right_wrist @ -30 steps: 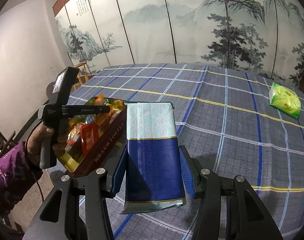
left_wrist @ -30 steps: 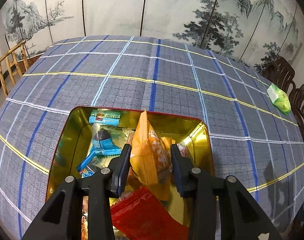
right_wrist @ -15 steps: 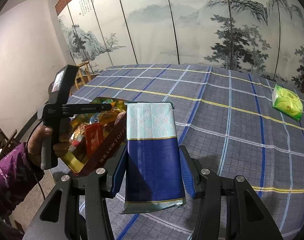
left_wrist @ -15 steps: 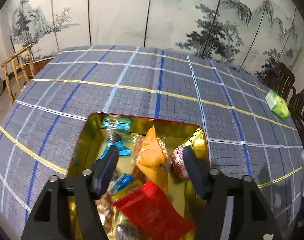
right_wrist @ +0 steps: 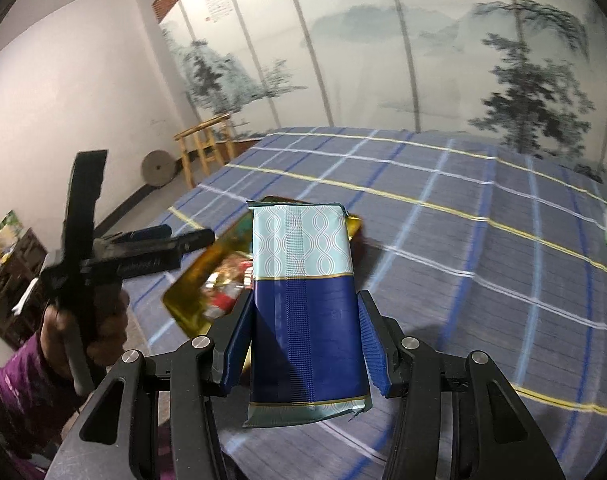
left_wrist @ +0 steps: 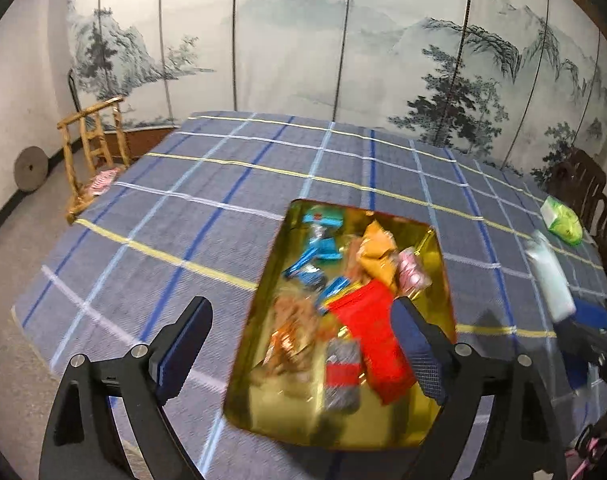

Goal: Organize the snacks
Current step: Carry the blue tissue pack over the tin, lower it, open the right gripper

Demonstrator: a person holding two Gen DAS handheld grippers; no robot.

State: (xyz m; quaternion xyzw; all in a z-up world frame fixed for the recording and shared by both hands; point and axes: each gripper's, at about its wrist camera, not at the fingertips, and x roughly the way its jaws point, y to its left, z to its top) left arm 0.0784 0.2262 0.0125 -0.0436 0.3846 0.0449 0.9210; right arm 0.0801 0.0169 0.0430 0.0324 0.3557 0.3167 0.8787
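Observation:
A gold tin [left_wrist: 263, 304] with several wrapped snacks sits on the checked tablecloth [left_wrist: 207, 200]. An orange packet [left_wrist: 377, 254] and a red packet [left_wrist: 377, 340] lie loose in it. My left gripper [left_wrist: 303, 346] hovers over the tin's near end with its jaws opening wide and nothing pressed between them. My right gripper [right_wrist: 305, 344] is shut on a navy and pale-teal pack [right_wrist: 303, 280], held upright just right of the tin [right_wrist: 183, 296]. The right wrist view shows the left gripper [right_wrist: 175, 240] in a person's hand [right_wrist: 103, 332], and the left wrist view shows the pack [left_wrist: 551, 280].
A green packet [left_wrist: 561, 222] lies near the table's far right edge. A light wooden chair [left_wrist: 95, 152] stands beyond the left corner and dark chairs [left_wrist: 583, 184] at the right. A painted folding screen backs the table. The table's near edge runs close below the tin.
The left gripper let go of the orange packet, which now lies in the tin, then opened wide and drew back and up. The right gripper carried its pack closer to the tin.

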